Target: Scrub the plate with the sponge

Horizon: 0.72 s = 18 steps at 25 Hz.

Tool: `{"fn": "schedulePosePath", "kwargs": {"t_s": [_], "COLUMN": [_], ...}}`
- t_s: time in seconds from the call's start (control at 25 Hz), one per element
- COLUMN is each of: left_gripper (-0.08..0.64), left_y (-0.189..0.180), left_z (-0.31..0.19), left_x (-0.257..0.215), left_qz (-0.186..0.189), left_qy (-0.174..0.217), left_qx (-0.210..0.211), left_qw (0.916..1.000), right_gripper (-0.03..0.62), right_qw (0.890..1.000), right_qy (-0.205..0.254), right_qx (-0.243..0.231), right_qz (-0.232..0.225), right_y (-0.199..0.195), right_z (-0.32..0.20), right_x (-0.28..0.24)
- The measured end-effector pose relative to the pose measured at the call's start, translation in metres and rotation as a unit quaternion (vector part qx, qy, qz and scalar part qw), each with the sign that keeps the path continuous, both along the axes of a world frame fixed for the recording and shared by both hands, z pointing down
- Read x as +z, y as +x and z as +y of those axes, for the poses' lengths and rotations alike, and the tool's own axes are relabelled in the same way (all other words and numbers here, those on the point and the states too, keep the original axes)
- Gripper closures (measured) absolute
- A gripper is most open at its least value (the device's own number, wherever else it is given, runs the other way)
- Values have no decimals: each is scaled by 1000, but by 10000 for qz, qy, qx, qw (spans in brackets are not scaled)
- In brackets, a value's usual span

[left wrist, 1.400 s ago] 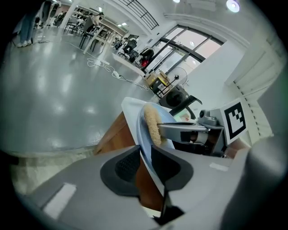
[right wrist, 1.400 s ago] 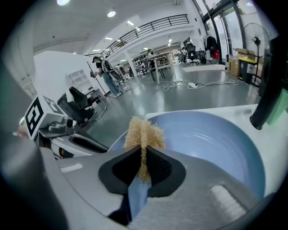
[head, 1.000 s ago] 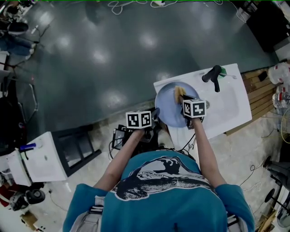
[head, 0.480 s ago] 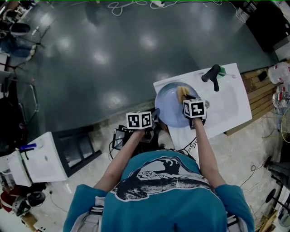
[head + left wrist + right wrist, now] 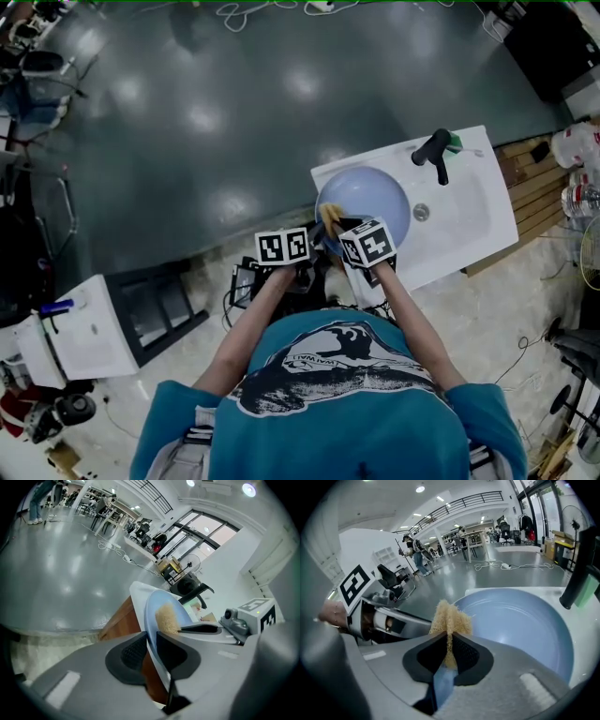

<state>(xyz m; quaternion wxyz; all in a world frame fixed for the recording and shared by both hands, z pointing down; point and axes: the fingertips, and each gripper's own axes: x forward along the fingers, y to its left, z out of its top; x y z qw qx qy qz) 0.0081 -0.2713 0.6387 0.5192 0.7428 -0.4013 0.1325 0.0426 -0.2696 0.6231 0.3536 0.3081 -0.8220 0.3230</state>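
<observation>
plate [image 5: 375,199]: pale blue, round, shallow, hollow side up, over left end of sink [image 5: 473,211] | sponge [image 5: 329,223]: tan, coarse, pinched thin, touching plate's rim nearest sink's front-left corner

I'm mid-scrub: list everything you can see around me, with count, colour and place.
plate: 1, light blue, held over the sink
sponge: 1, tan, at the plate's near rim
sink: 1, white, in front of the person
faucet: 1, black, at the sink's far edge
green item: 1, green, beside the faucet, too small to identify
second sink: 1, white, far left on the floor
shirt: 1, teal, on the person
left gripper: 1, grey, jaws closing with the plate's rim between them
right gripper: 1, grey, shut on the sponge
</observation>
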Motion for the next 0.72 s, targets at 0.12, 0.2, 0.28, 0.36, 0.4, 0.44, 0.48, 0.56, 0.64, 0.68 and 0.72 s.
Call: {"fn": "schedulePosePath", "kwargs": {"t_s": [0.12, 0.2, 0.28, 0.36, 0.4, 0.44, 0.48, 0.56, 0.64, 0.68, 0.72], "left_gripper": [487, 488, 488, 488, 488, 488, 488, 486, 486, 485, 485], "left_y": [-2, -1, -1, -1, -1, -2, -2, -1, -1, -1, -1], "left_z": [0, 0, -1, -1, 0, 0, 0, -1, -1, -1, -1], "left_x": [2, 2, 2, 2, 2, 2, 1, 0, 0, -1, -1], "left_qz": [-30, -57, -65, -73, -74, -70, -64, -52, -51, -49, -41], "left_qy": [-80, -105, -100, -97, -101, -107, -108, -94, -75, -60, -44], "left_qx": [-51, -65, -71, -66, -61, -58, -56, -50, -42, -37, -34], "left_qw": [10000, 9999, 9999, 9999, 9999, 9999, 9999, 9999, 10000, 10000, 10000], "right_gripper": [561, 561, 560, 560, 560, 560, 560, 560, 560, 560, 560], "right_qw": [9998, 9997, 9996, 9992, 9989, 9985, 9979, 9957, 9924, 9906, 9887], "right_qy": [-217, -241, -171, -94, -67, -48, -31, 35, 141, 183, 215], "right_qx": [-18, -14, -51, -19, 31, 113, 231, 496, 718, 810, 887], "right_qz": [37, 47, 198, 393, 466, 530, 600, 779, 987, 1087, 1188], "right_y": [-1, 2, 8, 19, 25, 33, 42, 64, 84, 93, 101], "right_z": [8, 8, 6, 4, 2, 0, -3, -11, -18, -21, -24], "right_x": [14, 15, 14, 14, 14, 14, 14, 14, 14, 14, 15]}}
